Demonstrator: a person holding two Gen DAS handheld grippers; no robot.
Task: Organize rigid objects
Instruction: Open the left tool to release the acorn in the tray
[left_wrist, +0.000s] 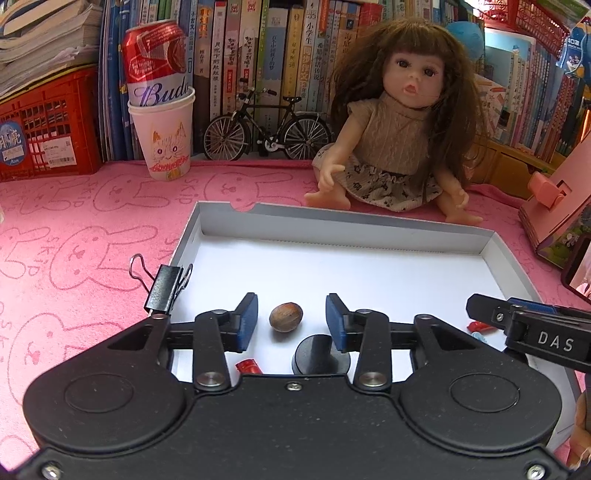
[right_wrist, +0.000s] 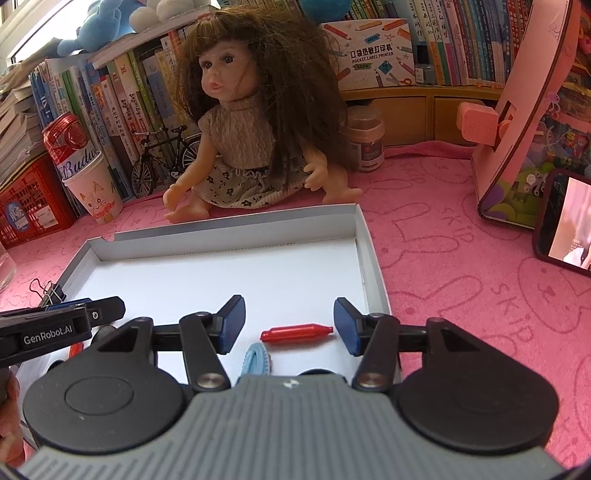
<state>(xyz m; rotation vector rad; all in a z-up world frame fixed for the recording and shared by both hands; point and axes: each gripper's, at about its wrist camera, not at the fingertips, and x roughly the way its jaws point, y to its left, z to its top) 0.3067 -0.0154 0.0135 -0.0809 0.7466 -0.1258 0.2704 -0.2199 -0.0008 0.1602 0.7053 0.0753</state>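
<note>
Left view, jaws: my left gripper (left_wrist: 291, 320) stands part open, holding nothing; the nut (left_wrist: 286, 316) lies free on the tray (left_wrist: 369, 225) floor between the pads, touching neither.
Left view, contents: a black knob (left_wrist: 320, 355) sits just behind the nut, and a red piece (left_wrist: 248, 367) peeks out under the left finger.
Left view, risk: the nut is round, so I judge a knock from either pad would roll it across the smooth floor.
Left view, only here: the binder clip (left_wrist: 165, 287) shows whole, perched on the tray's left wall; nut and knob are hidden from the other camera.
Right view, jaws: my right gripper (right_wrist: 289, 325) is wide and empty; the red capsule (right_wrist: 296, 332) lies on its side between the pads, its tip near the right pad, though I cannot tell if they touch.
Right view, risk: the capsule lies close to the tray's right wall, and I judge a nudge could spin it against that.
Right view, only here: a blue toothed ring (right_wrist: 255, 360) just below the capsule, a jar (right_wrist: 366, 142) beside the doll (right_wrist: 255, 122), and a phone (right_wrist: 565, 221) propped on the worktop (right_wrist: 461, 258).
Both views, risk: the grippers sit close together over one corner, so I judge they could clash.
</note>
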